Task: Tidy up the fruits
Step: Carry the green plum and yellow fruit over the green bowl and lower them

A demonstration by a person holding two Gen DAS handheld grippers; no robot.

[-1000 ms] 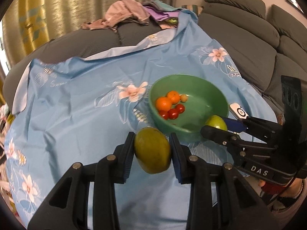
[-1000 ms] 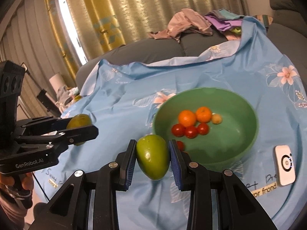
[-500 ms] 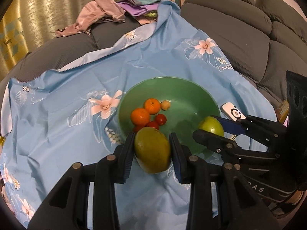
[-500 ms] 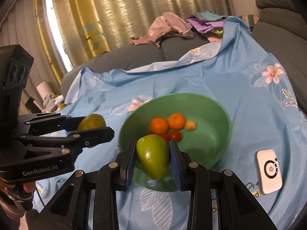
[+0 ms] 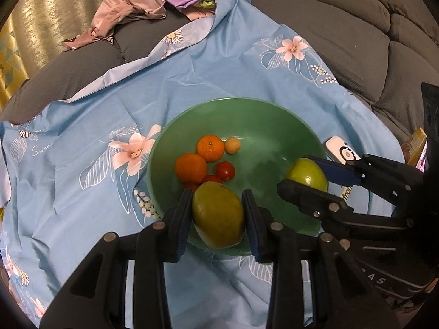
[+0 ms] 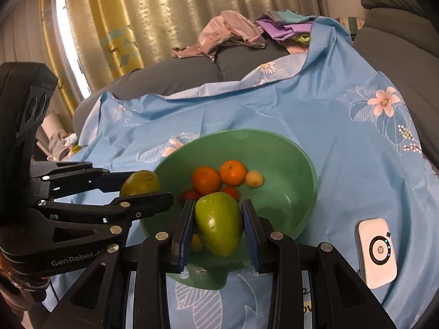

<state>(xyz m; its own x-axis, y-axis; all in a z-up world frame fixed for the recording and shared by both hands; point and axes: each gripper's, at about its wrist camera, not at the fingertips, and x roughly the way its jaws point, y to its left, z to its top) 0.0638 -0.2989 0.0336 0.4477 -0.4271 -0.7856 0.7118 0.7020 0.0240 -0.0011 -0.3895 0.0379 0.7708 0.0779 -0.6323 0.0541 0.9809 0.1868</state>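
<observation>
A green bowl (image 5: 263, 118) sits on a blue flowered cloth and holds two oranges (image 5: 210, 148), small red tomatoes (image 5: 225, 171) and a small pale round fruit (image 5: 232, 145). My left gripper (image 5: 216, 213) is shut on a yellow-green mango (image 5: 218, 213) above the bowl's near rim. My right gripper (image 6: 218, 227) is shut on a green mango (image 6: 219, 223) over the bowl's (image 6: 274, 148) near side. Each gripper shows in the other's view: the right one (image 5: 307, 175) at the bowl's right rim, the left one (image 6: 142, 189) at its left rim.
A white HP device (image 6: 377, 252) lies on the cloth right of the bowl. The cloth (image 5: 82, 126) covers a grey sofa (image 5: 343, 22). A heap of clothes (image 5: 131, 8) lies at the back. Gold curtains (image 6: 123, 22) hang behind.
Both grippers have moved forward with their mangoes, from beside the bowl to over its near rim. Both stay shut.
</observation>
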